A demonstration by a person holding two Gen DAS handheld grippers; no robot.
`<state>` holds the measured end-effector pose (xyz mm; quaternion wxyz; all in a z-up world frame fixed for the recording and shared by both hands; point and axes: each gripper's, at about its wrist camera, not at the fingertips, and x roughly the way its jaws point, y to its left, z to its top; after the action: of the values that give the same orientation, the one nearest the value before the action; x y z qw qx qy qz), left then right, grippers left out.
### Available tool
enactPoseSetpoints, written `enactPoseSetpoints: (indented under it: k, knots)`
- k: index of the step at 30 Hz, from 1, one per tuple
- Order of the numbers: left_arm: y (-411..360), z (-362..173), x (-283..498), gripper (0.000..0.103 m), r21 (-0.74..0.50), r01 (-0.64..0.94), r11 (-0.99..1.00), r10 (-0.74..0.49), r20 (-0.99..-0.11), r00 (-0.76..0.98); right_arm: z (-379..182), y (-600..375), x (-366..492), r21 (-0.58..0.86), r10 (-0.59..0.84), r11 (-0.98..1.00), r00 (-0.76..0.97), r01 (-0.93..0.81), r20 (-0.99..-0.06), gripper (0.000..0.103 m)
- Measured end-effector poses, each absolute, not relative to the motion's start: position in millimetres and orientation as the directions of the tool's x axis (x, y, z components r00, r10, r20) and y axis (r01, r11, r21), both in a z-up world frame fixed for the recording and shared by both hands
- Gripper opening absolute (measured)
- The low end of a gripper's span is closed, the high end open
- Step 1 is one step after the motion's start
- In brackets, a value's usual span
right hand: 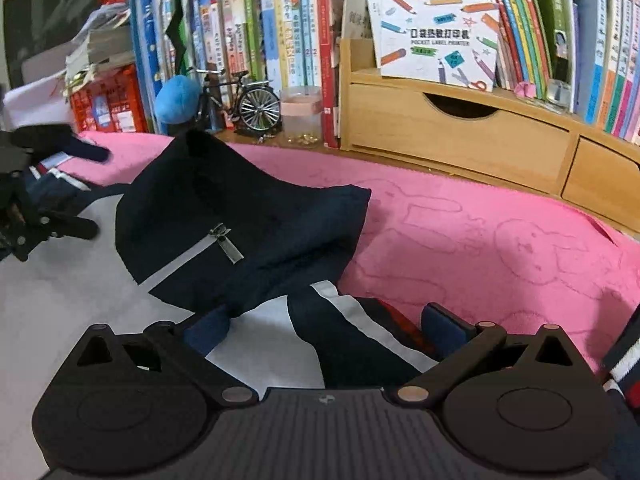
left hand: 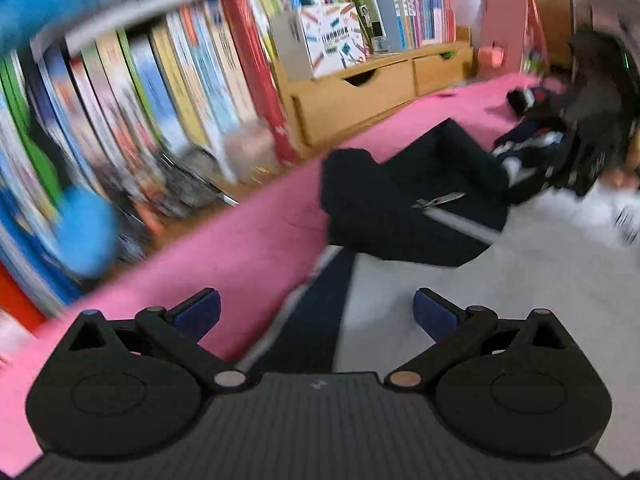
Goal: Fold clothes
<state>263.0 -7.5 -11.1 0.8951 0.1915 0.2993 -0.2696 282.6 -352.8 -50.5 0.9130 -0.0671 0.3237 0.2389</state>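
1. The left tongs (left hand: 317, 307), matte black with ribbed housing and blue felt pads, stand wide apart and hold nothing, above a grey-and-navy jacket (left hand: 408, 200).
2. The right tongs (right hand: 324, 326) are also spread wide; a navy panel with a white stripe lies between the pads, not pinched.
3. The jacket (right hand: 248, 232) lies rumpled on a pink towel (right hand: 500, 248) with faint embossed rabbit outlines; a navy flap is folded over the smooth grey body.
4. A metal zip pull (right hand: 226, 242) sits on a pale diagonal zipper.
5. Behind stand a wooden drawer unit (right hand: 460, 132), upright books (right hand: 256, 28) and a small model bicycle (right hand: 244, 100).
6. The left view is motion-blurred.
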Motion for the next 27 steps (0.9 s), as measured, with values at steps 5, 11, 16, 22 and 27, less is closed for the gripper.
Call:
enactPoseSetpoints:
  k: [5, 11, 16, 22, 27]
  knots:
    - [-13.3, -24.1, 283.5, 0.103, 0.031, 0.548, 0.836, -0.37, -0.705, 0.604, -48.5, -353.2, 283.9, 0.033, 0.404, 0.869, 0.67, -0.494, -0.623, 0.103]
    - [-40.0, -24.1, 241.6, 0.052, 0.265, 0.426, 0.865, -0.179, -0.631, 0.755, -39.1, -335.1, 259.0, 0.02, 0.348, 0.903, 0.703, -0.429, -0.62, 0.04]
    - [-50.3, -20.9, 228.5, 0.012, 0.41, 0.298, 0.862, -0.033, -0.541, 0.84, -21.4, -306.1, 247.4, -0.062, 0.261, 0.928, 0.762, -0.366, -0.593, 0.015]
    - [-4.4, -5.8, 291.1, 0.0, 0.399, 0.029, 0.916, 0.179, -0.474, 0.862, -5.4, -273.1, 291.5, -0.096, 0.241, 0.935, 0.812, -0.341, -0.532, 0.014]
    - [29.1, -13.0, 293.0, 0.025, 0.276, 0.156, 0.948, 0.043, -0.599, 0.8, -30.0, -234.8, 339.7, -0.12, 0.2, 0.939, 0.795, -0.323, -0.573, 0.015]
